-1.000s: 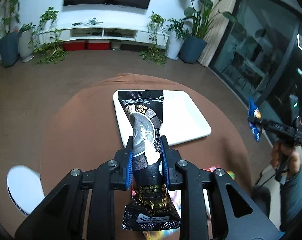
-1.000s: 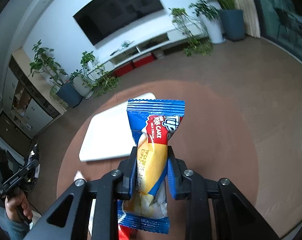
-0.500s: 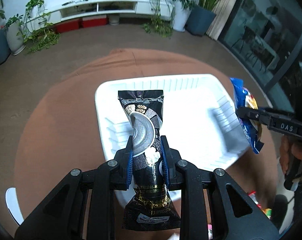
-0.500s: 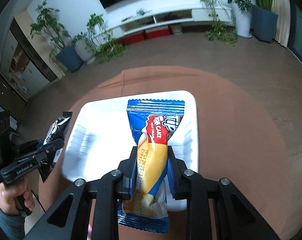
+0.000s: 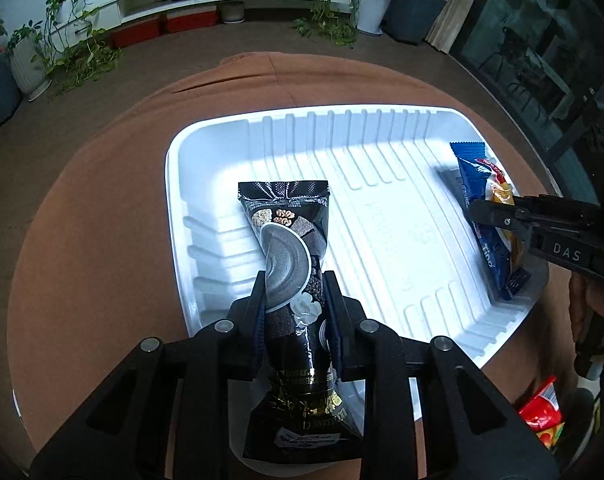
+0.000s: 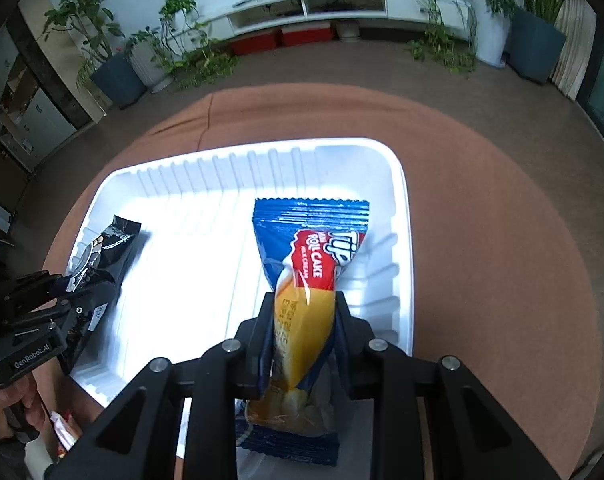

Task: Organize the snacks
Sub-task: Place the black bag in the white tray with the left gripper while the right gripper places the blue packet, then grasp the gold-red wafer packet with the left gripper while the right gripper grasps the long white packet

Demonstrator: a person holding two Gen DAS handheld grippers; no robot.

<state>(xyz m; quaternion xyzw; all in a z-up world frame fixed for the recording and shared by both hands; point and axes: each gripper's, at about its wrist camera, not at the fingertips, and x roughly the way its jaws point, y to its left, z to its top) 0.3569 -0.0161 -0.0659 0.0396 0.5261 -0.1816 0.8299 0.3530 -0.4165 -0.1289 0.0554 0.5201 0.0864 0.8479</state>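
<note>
Within the last second both grippers have swung down from well above the table to low over the white tray [image 5: 206, 136], which now fills each view; that suggests the carry is over and the set-down is the step in hand. The left gripper [image 5: 295, 300] is nearly closed, its pads pinching the waist of the black snack packet [image 5: 286, 220], whose top edge points to 12 o'clock over the tray's left end. Its jaws have eased open only a trace, and the packet is clearly still pinched. The right gripper [image 6: 304, 312] is likewise narrowly closed on the blue roll cake packet [image 6: 312, 240], which hangs over the tray's right end, at 3 o'clock in the left wrist view. Whether either packet touches the tray floor, I cannot tell. More wrapped snacks [image 5: 542, 416] lie off the tray at 5 o'clock, so sorting looks unfinished.
</note>
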